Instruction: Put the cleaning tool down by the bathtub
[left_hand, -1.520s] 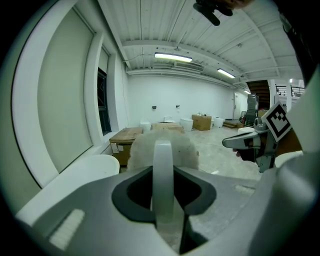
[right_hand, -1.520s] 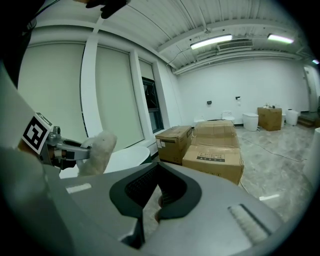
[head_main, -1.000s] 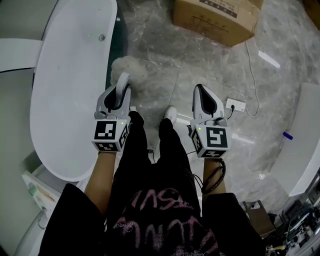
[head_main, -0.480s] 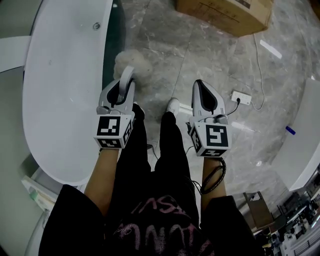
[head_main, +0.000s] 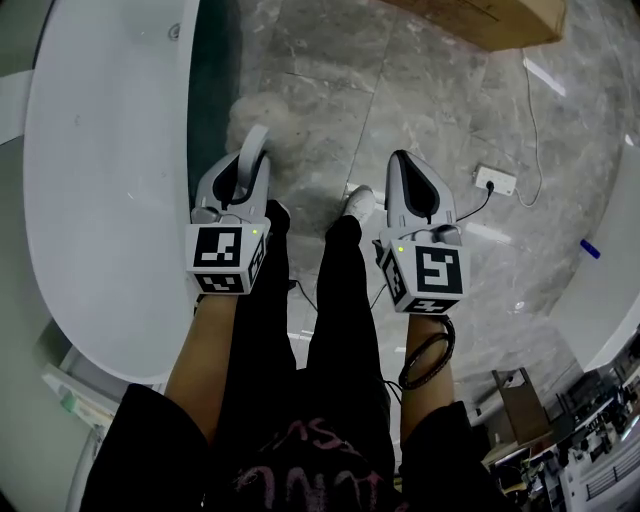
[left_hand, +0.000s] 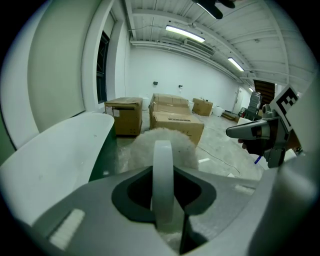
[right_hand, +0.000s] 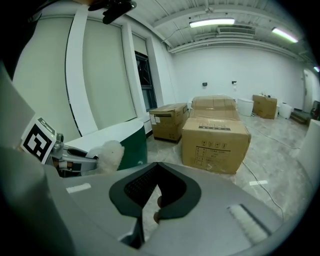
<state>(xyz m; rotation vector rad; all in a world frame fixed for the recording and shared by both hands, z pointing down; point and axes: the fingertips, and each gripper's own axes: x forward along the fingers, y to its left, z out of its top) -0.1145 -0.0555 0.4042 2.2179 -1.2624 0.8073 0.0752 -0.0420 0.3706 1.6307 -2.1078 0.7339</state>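
The left gripper (left_hand: 162, 222) is closed on the cleaning tool (left_hand: 161, 150) by its thin white handle (left_hand: 162, 175), with the fluffy head (head_main: 268, 112) shown just beside the bathtub (head_main: 100, 200). The right gripper (head_main: 412, 190) is shut with nothing in it. The tool is judged light, its head soft and yielding — the stiff handle is where it is best gripped.

1. Your left gripper (head_main: 240, 180) and right gripper (head_main: 408, 180) have smooth grey-white shells that taper forward, each with a dark recess on top.
2. Each one carries a marker cube (head_main: 228, 258) of black-and-white squares, with a small green light (head_main: 253, 233) near an upper corner.
3. A black cable (head_main: 425, 360) loops below your right gripper.
4. You wear black trousers (head_main: 335, 300), a black top (head_main: 300, 460) with pink lettering, and a white shoe (head_main: 360, 202).
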